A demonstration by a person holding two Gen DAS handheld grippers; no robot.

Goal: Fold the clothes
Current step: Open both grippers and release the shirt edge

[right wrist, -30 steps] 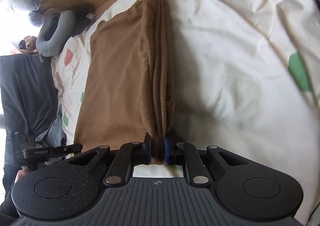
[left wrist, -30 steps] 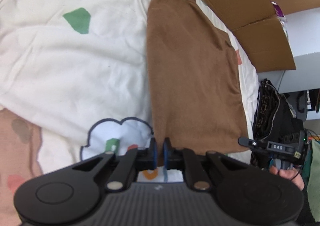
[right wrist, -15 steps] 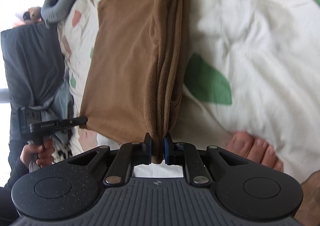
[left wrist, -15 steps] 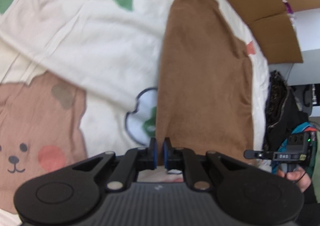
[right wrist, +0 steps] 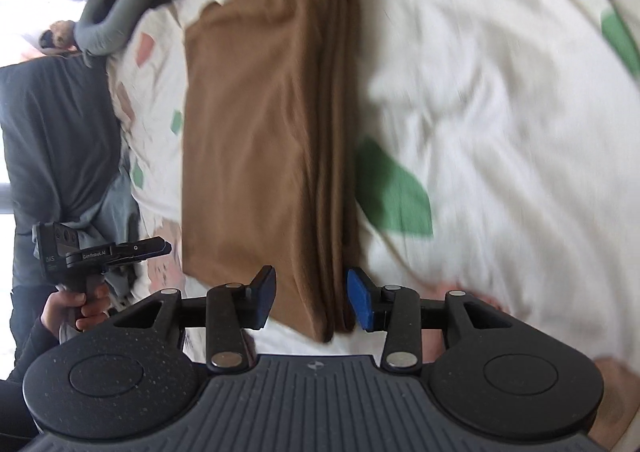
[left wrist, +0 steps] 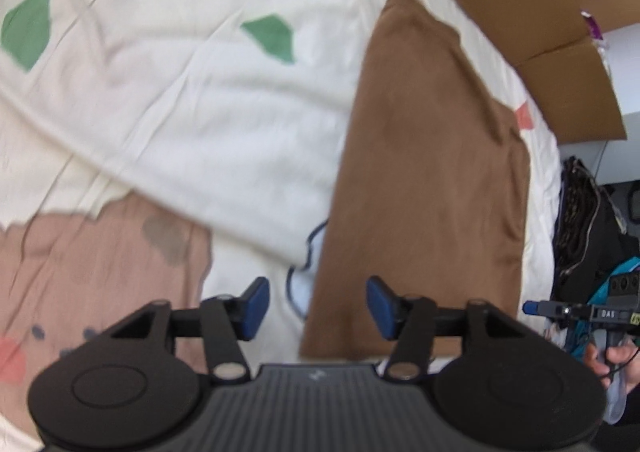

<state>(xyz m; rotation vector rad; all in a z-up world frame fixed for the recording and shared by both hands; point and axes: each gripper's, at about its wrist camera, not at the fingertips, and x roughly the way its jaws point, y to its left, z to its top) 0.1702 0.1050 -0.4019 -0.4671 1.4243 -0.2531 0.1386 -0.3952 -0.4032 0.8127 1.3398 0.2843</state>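
Bed sheet carries the brown garment, folded flat. Both my left gripper and right gripper, clamped a second ago, now stand fingers apart: fold released.

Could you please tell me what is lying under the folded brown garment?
The brown garment lies on a cream printed bedsheet; a blue-outlined print runs under its edge. Whatever else lies beneath it is covered.

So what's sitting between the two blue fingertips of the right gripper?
The folded brown garment's stacked near edge, seen in the right wrist view; the open right gripper isn't pinching it.
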